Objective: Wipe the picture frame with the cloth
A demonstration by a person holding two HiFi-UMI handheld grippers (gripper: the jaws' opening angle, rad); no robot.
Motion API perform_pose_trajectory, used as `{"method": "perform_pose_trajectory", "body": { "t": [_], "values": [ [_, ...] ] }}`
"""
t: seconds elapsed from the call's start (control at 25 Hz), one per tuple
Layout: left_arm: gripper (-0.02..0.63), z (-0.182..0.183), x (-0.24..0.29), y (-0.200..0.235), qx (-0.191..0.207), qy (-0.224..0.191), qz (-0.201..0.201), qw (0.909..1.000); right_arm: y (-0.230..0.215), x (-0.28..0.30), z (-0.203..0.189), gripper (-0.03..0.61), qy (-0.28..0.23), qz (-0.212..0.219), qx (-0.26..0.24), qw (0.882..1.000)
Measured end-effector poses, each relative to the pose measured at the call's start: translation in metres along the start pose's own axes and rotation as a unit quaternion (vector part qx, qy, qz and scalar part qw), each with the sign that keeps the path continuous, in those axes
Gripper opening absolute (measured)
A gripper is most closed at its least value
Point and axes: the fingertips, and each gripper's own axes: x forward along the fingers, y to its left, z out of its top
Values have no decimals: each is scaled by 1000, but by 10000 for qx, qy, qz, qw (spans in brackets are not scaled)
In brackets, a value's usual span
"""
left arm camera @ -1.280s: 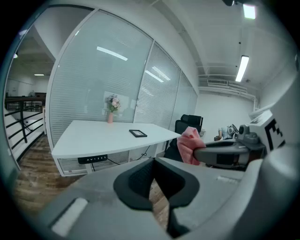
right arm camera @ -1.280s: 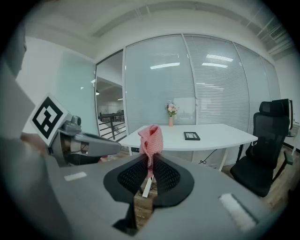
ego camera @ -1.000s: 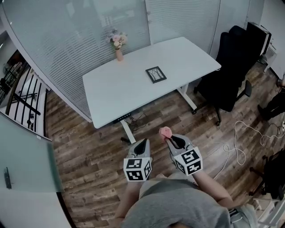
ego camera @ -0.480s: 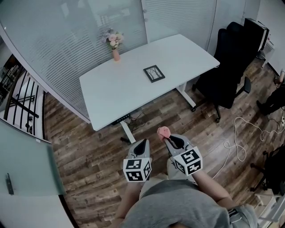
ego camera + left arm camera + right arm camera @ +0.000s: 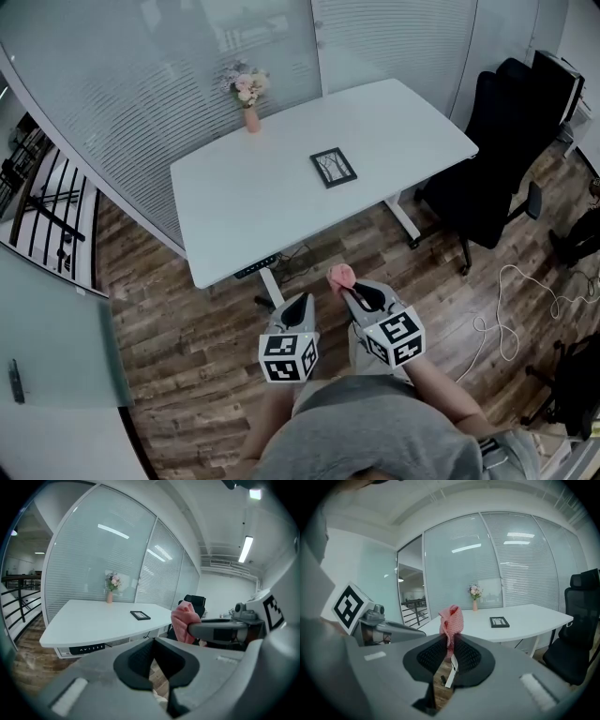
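A small black picture frame (image 5: 333, 168) lies flat on the white desk (image 5: 234, 202), right of its middle; it shows too as the frame (image 5: 140, 615) and the frame (image 5: 499, 621). My right gripper (image 5: 352, 293) is shut on a pink cloth (image 5: 341, 276), bunched above its jaws as the cloth (image 5: 451, 620) and seen from the side as the cloth (image 5: 184, 621). My left gripper (image 5: 299, 306) hangs beside it, jaws together with nothing between them. Both are held over the wooden floor, well short of the desk.
A pink vase of flowers (image 5: 249, 97) stands at the desk's far edge by the glass wall. A black office chair (image 5: 492, 150) is right of the desk. A white cable (image 5: 511, 309) lies on the floor at right. A railing (image 5: 47, 206) is at left.
The view has shifted a little, so the desk and frame sit slightly lower and further right. Both grippers keep their places and the cloth stays gripped.
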Motion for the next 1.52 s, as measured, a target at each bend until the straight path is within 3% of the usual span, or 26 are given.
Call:
{"method": "perform_pose_trajectory", "body": {
  "t": [0.88, 1.52],
  "values": [
    [2, 91, 191, 28, -262, 20, 517, 9983, -181, 121, 75, 47, 192, 567, -386, 9975],
    [2, 119, 289, 58, -508, 162, 949, 9941, -264, 205, 102, 46, 385, 1037, -673, 9916]
  ]
}}
